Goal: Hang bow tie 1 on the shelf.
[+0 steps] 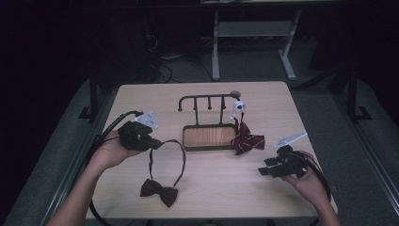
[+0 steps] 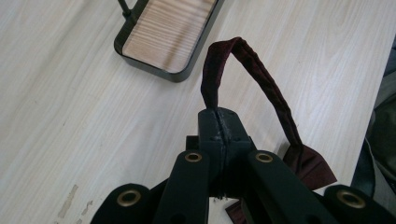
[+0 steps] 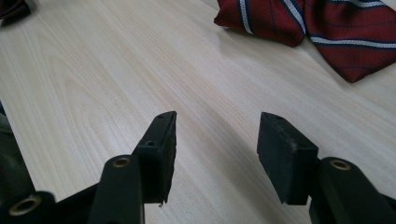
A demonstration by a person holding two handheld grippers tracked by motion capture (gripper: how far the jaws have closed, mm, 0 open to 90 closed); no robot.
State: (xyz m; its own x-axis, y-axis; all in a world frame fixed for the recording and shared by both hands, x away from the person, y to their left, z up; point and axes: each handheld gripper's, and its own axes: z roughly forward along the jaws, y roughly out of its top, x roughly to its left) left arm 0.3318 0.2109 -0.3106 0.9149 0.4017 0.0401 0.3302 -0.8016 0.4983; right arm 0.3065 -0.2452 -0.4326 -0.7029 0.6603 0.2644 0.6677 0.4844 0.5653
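A dark maroon bow tie lies near the table's front edge, its neck strap arching up from it. My left gripper is shut on the strap's raised end. In the left gripper view the strap loops out from the closed jaws and runs down to the bow. My right gripper rests low at the front right, open and holding nothing. In the right gripper view its pads stand apart over bare wood, with a red striped bow tie lying beyond them.
A black hook rack with a wooden tray base stands mid-table. The red striped bow tie lies against the tray's right side, its white clip up by the rack. Table edges are close at front.
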